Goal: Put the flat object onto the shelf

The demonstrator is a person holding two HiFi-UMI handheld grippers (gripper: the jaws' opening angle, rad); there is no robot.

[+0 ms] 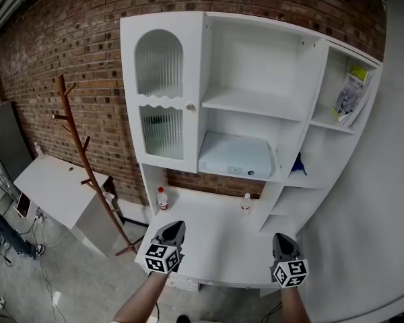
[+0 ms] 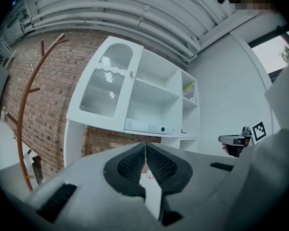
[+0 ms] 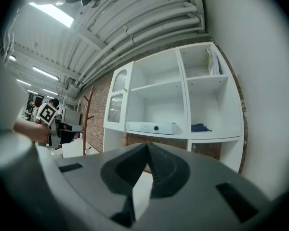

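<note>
A flat pale box lies on the lower middle shelf of the white cabinet; it also shows as the box in the left gripper view and the box in the right gripper view. My left gripper hovers over the front left of the white desk top, shut and empty, its jaws pressed together. My right gripper hangs at the desk's front right, well below the box, also shut with nothing in it.
Two small bottles stand at the back of the desk. A ribbed-glass door closes the cabinet's left bay. A blue item and a booklet sit in the right bays. A wooden coat rack and a white table stand left.
</note>
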